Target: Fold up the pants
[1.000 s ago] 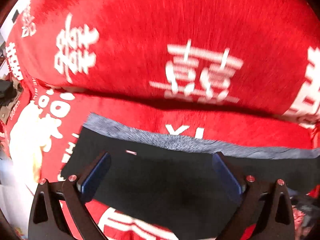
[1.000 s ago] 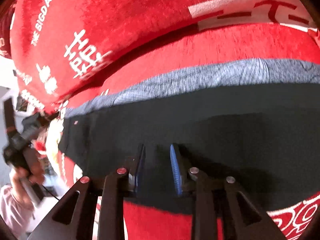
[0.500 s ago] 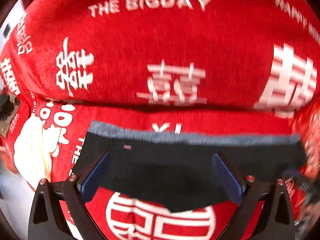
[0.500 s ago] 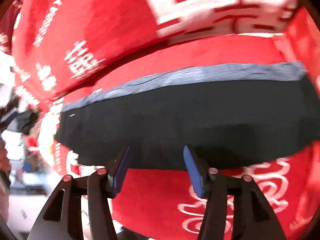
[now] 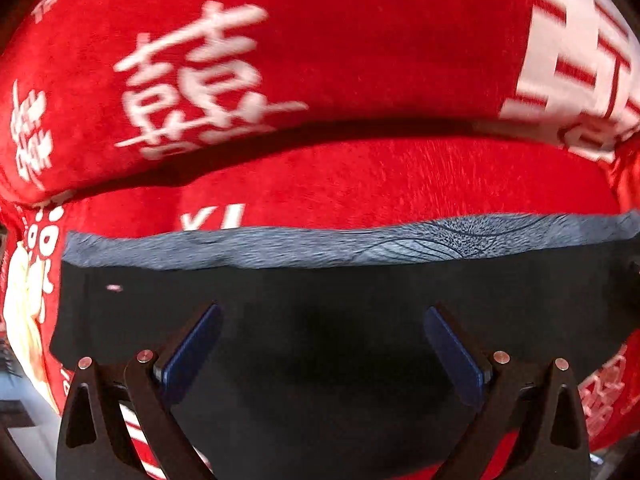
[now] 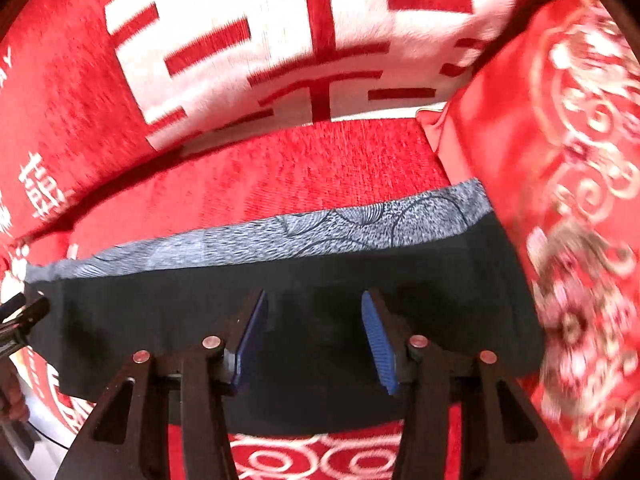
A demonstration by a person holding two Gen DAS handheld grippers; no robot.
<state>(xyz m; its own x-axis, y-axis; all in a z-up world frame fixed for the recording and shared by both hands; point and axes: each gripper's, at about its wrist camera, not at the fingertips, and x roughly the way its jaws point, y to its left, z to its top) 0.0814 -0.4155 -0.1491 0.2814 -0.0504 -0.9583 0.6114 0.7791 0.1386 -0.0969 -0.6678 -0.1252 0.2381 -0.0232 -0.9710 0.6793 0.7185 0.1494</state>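
Black pants lie folded flat on the red sofa seat, with a grey patterned band along their far edge. My left gripper hangs just over the dark cloth, open wide, with nothing pinched. In the right wrist view the same pants and grey band run across the seat. My right gripper points down over their right part. Its jaws stand about half apart and are closing, and the pads do not press on the cloth.
The red back cushion with white characters rises behind the seat. A red pillow with pale embroidery stands against the pants' right end. The other gripper and a hand show at the far left. The seat front lies below the pants.
The right gripper's jaws have spread from nearly shut and it has moved right toward the embroidered pillow. The left gripper drew back, then came down close over the pants and shifted right.
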